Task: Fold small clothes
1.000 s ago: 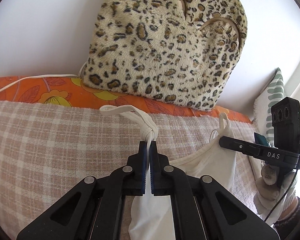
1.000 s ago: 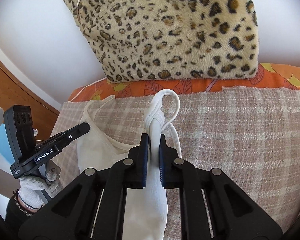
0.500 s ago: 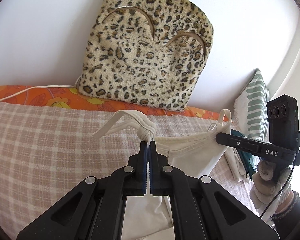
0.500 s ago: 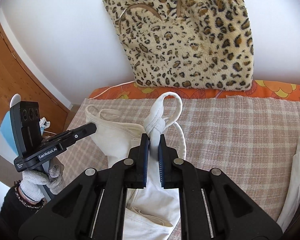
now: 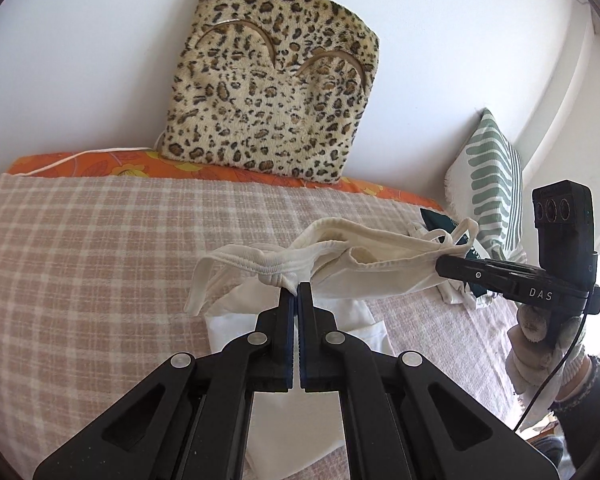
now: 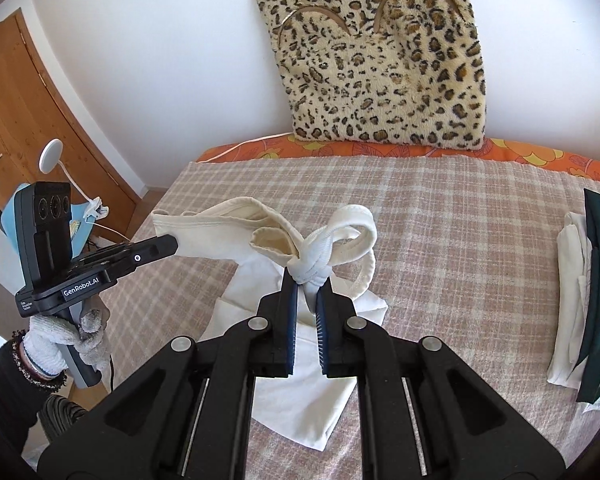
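Both tongs clamped on the same garment: a white tank top (image 5: 364, 264), held up over the bed (image 5: 100, 248).

Left tongs (image 5: 298, 292): jaws fully together, pinching a bunched shoulder strap (image 5: 256, 262) at the tips. The strap loop droops off to the left of the pinch. In the right wrist view the same tongs (image 6: 172, 244) come in from the left, gripping the cream neckline edge, held by a gloved left hand (image 6: 64, 340).

Right tongs (image 6: 309, 284): jaws nearly together, with the other strap (image 6: 332, 240) knotted up thick between the blue pads, loop curling up and right. In the left wrist view they (image 5: 440, 266) show at the right, gripping the top's far corner, held by a gloved right hand (image 5: 540, 344).

Neckline is stretched roughly level between the two pinch points. The body of the top (image 6: 300, 392) hangs down from there, and its lower part lies on the pink-and-cream checked bedcover (image 6: 460, 240).

Surroundings: leopard-print cushion (image 5: 268, 80) leaning on the white wall at the head of the bed, on an orange floral sheet (image 5: 140, 166). Striped green-and-white pillow (image 5: 492, 172) at the far right. Pile of white and dark green clothes (image 6: 584, 288) on the bedcover's right edge, well apart from the top. Wooden door (image 6: 16, 120) at left.
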The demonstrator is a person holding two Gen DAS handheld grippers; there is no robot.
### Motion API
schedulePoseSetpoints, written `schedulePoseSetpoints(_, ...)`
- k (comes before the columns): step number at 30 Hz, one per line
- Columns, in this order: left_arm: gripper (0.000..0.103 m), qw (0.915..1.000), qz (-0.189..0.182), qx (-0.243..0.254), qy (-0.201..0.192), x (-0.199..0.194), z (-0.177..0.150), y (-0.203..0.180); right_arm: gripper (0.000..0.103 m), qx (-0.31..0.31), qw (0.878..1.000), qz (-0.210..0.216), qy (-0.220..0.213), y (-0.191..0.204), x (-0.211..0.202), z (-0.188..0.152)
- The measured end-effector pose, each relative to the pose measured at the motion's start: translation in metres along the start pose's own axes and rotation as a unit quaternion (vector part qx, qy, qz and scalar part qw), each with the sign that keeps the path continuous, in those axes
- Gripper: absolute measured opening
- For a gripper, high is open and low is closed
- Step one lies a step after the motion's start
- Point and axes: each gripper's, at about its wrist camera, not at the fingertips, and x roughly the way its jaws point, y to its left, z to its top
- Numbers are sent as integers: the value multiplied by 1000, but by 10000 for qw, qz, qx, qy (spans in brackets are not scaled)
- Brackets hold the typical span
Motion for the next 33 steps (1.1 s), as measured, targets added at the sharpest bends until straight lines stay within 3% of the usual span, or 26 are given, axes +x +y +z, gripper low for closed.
schedulePoseSetpoints(10,0,9983,226,348,410,-2,-63,-4,10,-281,9991,-206,255,17,2,-61)
schedulePoseSetpoints(18,0,9949,384,755,546,2,-92,-6,10,-494,9969,-404,455,20,13,-91)
schedulePoseSetpoints(21,1,9910,439,1054,704,1,-102,-9,10,-639,9953,-497,528,18,11,-99)
schedulePoseSetpoints(25,14,9793,738,1598,999,-5,-119,-13,10,-729,9925,-719,662,11,4,-109)
schedulePoseSetpoints(30,14,9708,866,1916,1156,-28,-134,-9,10,-663,9914,-474,1021,10,-19,-134)
schedulePoseSetpoints(33,14,9745,800,1817,1048,-41,-128,-6,10,-676,9940,-340,791,18,-42,-143)
